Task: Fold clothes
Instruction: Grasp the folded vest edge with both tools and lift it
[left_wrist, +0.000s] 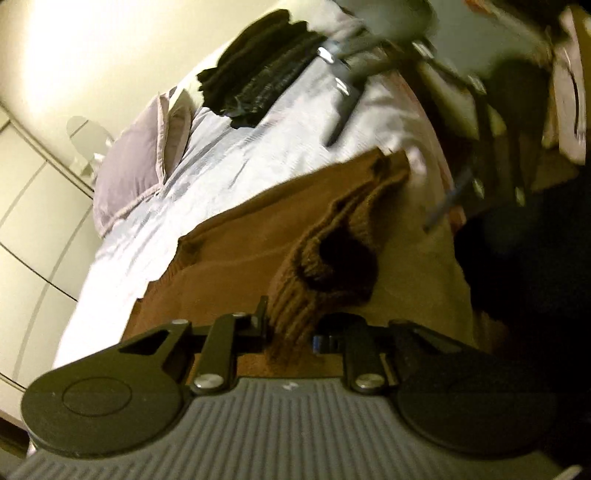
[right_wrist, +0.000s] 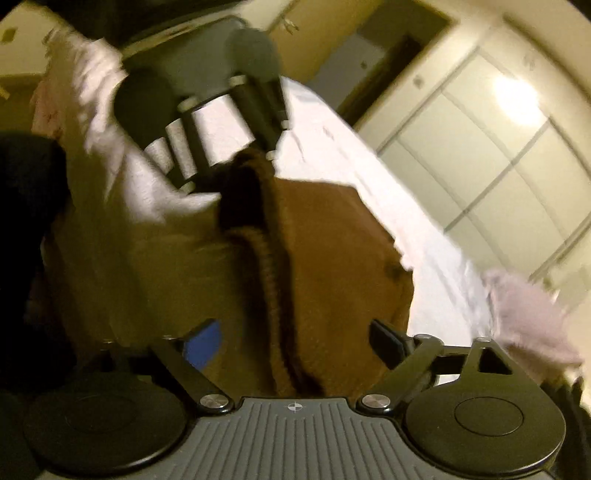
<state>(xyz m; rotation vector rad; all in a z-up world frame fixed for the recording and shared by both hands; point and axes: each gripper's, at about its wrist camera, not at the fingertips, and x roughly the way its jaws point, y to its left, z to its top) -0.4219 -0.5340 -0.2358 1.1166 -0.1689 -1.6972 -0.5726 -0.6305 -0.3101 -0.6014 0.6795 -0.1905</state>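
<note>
Left tongs (left_wrist: 290, 332) pinch brown sweater (left_wrist: 236, 254) on bed (left_wrist: 258, 147).

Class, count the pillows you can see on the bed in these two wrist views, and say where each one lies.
1. A pale lilac pillow lies at the head of the bed, beside the folded dark clothes; it appears again at the right edge of the right wrist view. Others may be hidden or out of frame.

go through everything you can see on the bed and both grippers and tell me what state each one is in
Left gripper: shut on the brown sweater's ribbed edge.
Right gripper: open, jaws wide, sweater between them, not pinched.
Brown sweater: partly folded, flat on the bed.
Dark clothes: folded, stacked.
Pillow: lying at the bed's end.
Bed sheet: spread, lightly wrinkled.
</note>
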